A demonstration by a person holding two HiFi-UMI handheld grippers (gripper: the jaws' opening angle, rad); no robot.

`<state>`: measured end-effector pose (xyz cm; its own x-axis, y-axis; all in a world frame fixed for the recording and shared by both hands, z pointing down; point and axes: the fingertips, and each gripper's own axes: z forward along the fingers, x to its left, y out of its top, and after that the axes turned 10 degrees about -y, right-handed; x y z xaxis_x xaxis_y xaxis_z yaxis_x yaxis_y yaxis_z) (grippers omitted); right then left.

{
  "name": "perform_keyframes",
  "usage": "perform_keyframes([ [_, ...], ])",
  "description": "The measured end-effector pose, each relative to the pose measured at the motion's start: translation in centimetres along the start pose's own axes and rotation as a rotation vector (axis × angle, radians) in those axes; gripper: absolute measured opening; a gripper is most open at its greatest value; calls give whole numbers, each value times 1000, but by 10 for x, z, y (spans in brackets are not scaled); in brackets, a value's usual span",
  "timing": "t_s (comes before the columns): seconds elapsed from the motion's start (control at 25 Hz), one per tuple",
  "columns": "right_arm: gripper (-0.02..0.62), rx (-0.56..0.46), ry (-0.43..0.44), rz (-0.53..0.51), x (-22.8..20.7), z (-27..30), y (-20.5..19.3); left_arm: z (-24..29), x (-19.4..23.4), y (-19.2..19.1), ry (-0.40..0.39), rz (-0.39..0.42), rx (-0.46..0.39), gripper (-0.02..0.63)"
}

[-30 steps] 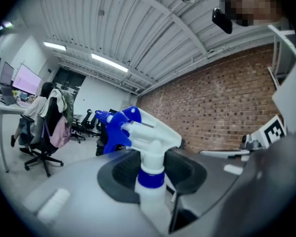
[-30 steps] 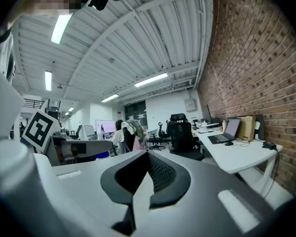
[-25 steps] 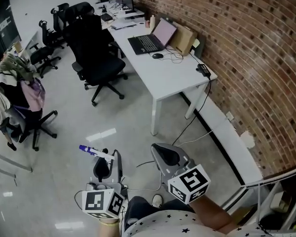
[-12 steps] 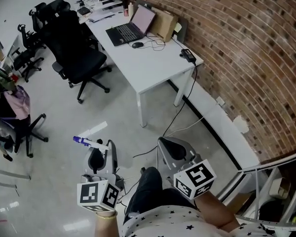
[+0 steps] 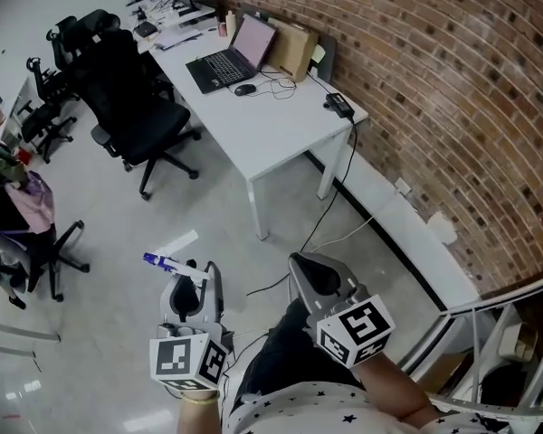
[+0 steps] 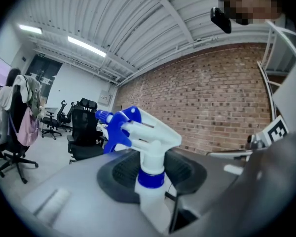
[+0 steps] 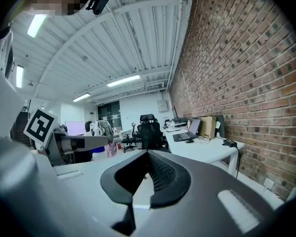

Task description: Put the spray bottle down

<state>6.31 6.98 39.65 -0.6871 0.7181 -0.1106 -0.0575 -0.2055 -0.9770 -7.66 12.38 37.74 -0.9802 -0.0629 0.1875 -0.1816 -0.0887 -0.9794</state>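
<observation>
The left hand-held gripper has hold of the spray bottle. Its two jaws are partly open and press on the bottle's thin neck, one from each side. The bottle stands up straight between them. Its white and blue top sticks up above the jaws, and the small blue tip points off to the left. The bottle's lower part goes down between the jaws, and its bottom cannot be seen.

From the head view, the bottle is up in the air over the shiny grey floor. It is not set down on anything. The white worktop with the laptop on it is well apart from the bottle, farther off by the brick wall. A black chair stands near that worktop.

The right hand-held gripper is just beside the left one. Its jaws are closed together, and there is nothing between them. It does not touch the bottle.
</observation>
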Motion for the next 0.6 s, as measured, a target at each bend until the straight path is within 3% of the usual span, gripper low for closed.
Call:
perform_keyframes([
  [0.28,-2,34,-15,-7,-20,24,-12,39,9,-8,-3,-2,16,135],
  [0.6,-2,19,-74,-33,-85,120,14,158,28,5,-88,38,24,135],
])
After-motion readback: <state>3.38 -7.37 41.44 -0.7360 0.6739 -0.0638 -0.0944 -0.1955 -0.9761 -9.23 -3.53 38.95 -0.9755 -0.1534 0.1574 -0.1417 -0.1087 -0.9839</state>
